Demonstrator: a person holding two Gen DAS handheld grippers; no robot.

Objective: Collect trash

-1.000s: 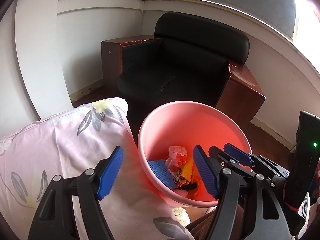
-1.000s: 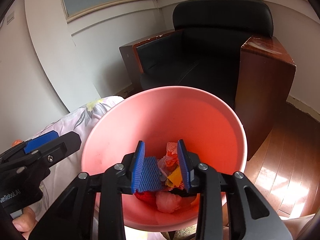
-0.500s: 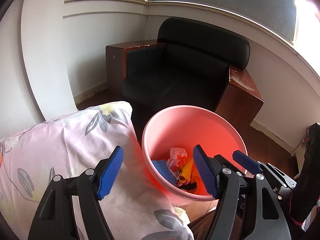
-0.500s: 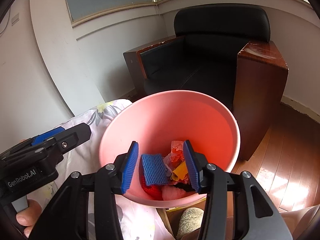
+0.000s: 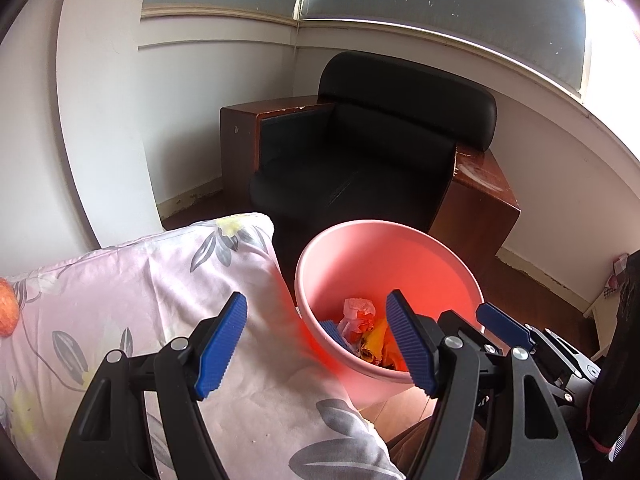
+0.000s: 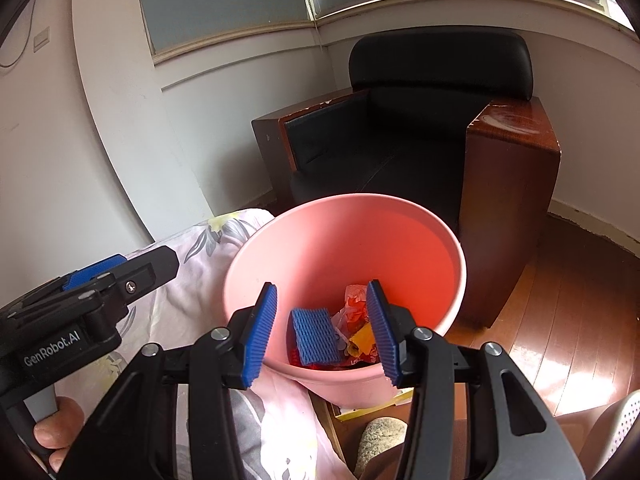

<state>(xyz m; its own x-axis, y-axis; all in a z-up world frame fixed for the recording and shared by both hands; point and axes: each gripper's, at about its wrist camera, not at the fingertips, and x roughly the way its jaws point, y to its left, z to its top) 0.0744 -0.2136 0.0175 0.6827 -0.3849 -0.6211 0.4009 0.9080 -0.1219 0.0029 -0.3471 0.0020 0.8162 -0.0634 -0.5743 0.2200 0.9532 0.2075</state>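
A pink trash bin [image 5: 400,248] stands on the floor beside a floral bed sheet; it also shows in the right wrist view [image 6: 340,232]. Inside lie a blue foam net [image 6: 316,336], crumpled white paper [image 5: 358,308] and red and yellow wrappers [image 6: 360,336]. My left gripper [image 5: 316,344] is open and empty, above the sheet's edge and the bin's left rim. My right gripper [image 6: 322,332] is open and empty, held above the bin's near rim. An orange item [image 5: 8,312] lies on the sheet at far left.
A black armchair with wooden sides [image 5: 380,160] stands behind the bin, in the room's corner. The floral sheet [image 5: 140,300] covers the bed at left. Wooden floor [image 6: 560,300] lies to the right. A grey stone-like lump [image 6: 380,440] sits below the bin.
Both grippers have pulled back and up from the bin. The right gripper's jaws have opened wider and the blue foam net now lies in the bin.
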